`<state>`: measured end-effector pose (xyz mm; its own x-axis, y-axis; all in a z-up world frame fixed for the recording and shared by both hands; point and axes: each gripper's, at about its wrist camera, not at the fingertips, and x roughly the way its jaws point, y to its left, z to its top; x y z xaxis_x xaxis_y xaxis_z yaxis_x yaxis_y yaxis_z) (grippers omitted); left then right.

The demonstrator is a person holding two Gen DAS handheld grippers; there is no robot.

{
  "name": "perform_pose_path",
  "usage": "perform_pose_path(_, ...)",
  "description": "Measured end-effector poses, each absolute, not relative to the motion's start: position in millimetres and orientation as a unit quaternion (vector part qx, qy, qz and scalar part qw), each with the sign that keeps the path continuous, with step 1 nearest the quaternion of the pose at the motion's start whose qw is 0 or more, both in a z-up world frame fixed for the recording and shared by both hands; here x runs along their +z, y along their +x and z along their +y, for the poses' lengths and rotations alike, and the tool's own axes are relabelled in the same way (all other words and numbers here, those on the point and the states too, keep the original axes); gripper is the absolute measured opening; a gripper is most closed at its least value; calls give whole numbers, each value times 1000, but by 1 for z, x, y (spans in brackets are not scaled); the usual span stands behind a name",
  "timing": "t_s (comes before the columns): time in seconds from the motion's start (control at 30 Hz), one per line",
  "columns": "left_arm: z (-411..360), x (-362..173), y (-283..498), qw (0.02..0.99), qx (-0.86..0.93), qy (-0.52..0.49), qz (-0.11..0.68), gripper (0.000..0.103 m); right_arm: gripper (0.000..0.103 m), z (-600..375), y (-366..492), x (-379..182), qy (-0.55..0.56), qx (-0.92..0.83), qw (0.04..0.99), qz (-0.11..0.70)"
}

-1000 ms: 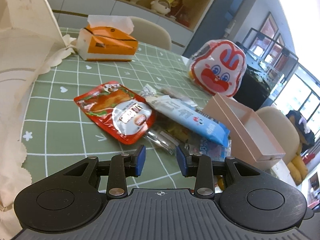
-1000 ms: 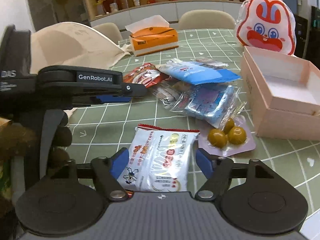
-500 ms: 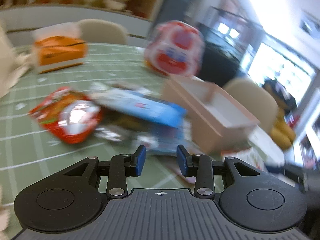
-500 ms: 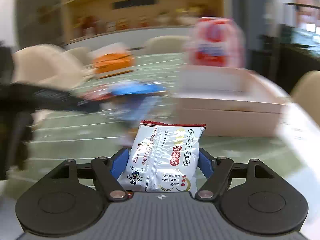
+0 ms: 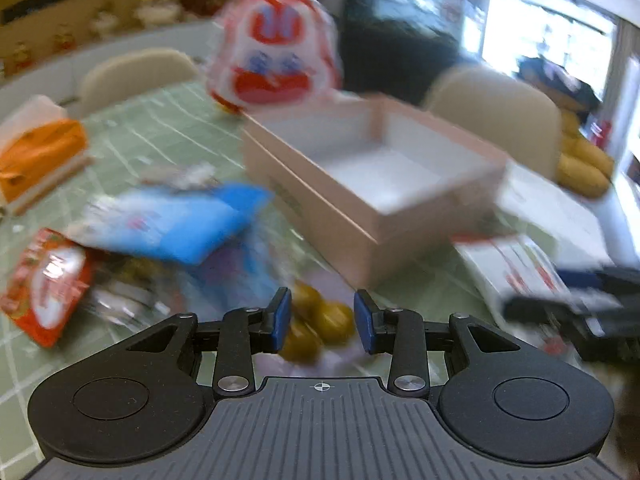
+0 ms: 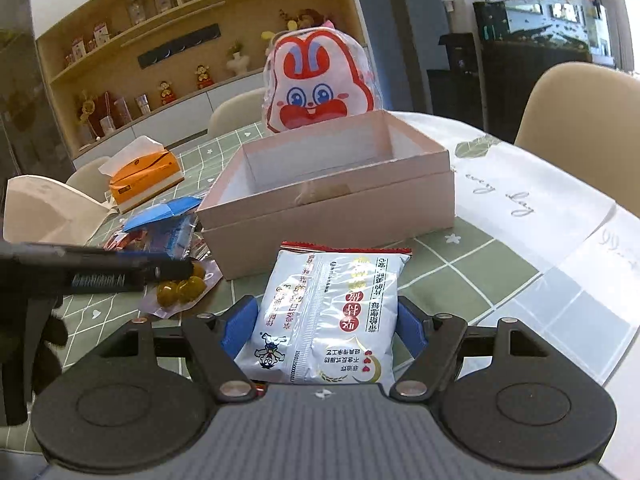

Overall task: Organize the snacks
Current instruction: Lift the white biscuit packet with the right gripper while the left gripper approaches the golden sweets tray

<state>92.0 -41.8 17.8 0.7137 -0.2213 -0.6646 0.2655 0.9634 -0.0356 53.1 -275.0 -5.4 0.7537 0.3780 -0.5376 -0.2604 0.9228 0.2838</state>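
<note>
My right gripper (image 6: 326, 320) is shut on a white snack packet (image 6: 332, 308) with red print, held above the table just in front of the open pink box (image 6: 340, 184). My left gripper (image 5: 322, 318) is open and empty, low over a clear pack of green olives (image 5: 320, 320). The olive pack also shows in the right wrist view (image 6: 180, 286), under the left gripper's fingers (image 6: 120, 270). The pink box (image 5: 376, 184) looks empty inside. A blue packet (image 5: 180, 224) and a red packet (image 5: 44, 284) lie left of the box. The left wrist view is blurred.
A rabbit-face bag (image 6: 320, 84) stands behind the box. An orange tissue box (image 6: 144, 176) and a cream cloth bag (image 6: 48, 208) are at the far left. Chairs (image 6: 580, 108) ring the green checked tablecloth (image 6: 480, 264). The table edge is close on the right.
Both grippers have swung to the right. The right one has carried the white packet up to the pink box. The left one has moved from the packet pile to over the olives.
</note>
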Motion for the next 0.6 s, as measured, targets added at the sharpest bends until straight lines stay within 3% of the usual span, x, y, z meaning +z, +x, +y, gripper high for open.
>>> perform_pose_path(0.1,-45,14,70,927,-141,82,338,39,74,-278,52,-5,107,173,930,306)
perform_pose_path(0.6,-34,16,40,923,-159,39,347,38,74,-273,56,-7,96,162,928,321)
